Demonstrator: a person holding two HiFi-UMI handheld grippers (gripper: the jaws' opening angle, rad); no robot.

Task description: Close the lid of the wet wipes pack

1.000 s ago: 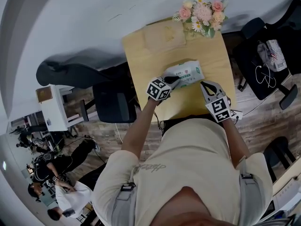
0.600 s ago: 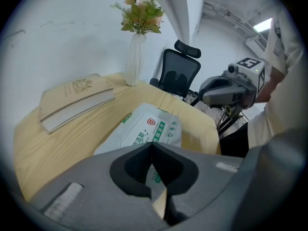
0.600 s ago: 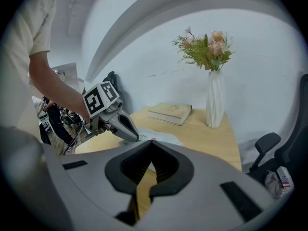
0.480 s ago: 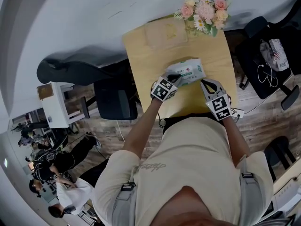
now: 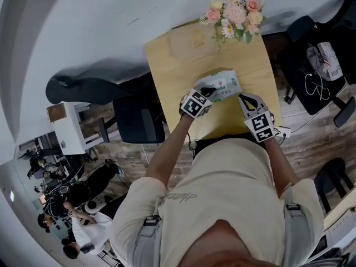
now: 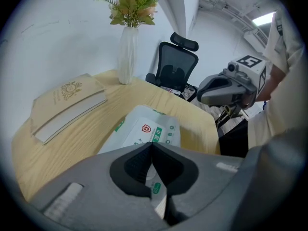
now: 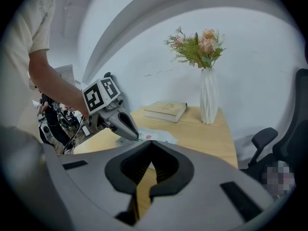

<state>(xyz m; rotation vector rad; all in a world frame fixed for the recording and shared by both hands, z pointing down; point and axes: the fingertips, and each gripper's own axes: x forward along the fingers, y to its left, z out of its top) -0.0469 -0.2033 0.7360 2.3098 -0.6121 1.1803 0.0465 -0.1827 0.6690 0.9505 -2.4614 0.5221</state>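
1. the wet wipes pack (image 5: 221, 85) lies flat on the desk (image 5: 172, 74), towards the person's side.
2. the left gripper (image 6: 152, 146) is over the pack's near end, its fingers (image 6: 132, 166) pressed together with nothing between them.
3. the right gripper (image 7: 151, 145) hangs just beside the pack, its fingers (image 7: 134, 170) closed and empty.
4. a book (image 5: 192, 43) and a vase of flowers (image 5: 236, 15) sit at the back.

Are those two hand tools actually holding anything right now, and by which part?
Nothing is held. Both are shut and empty: the left tool rests its tip on the wet wipes pack; the right tool hovers beside it.
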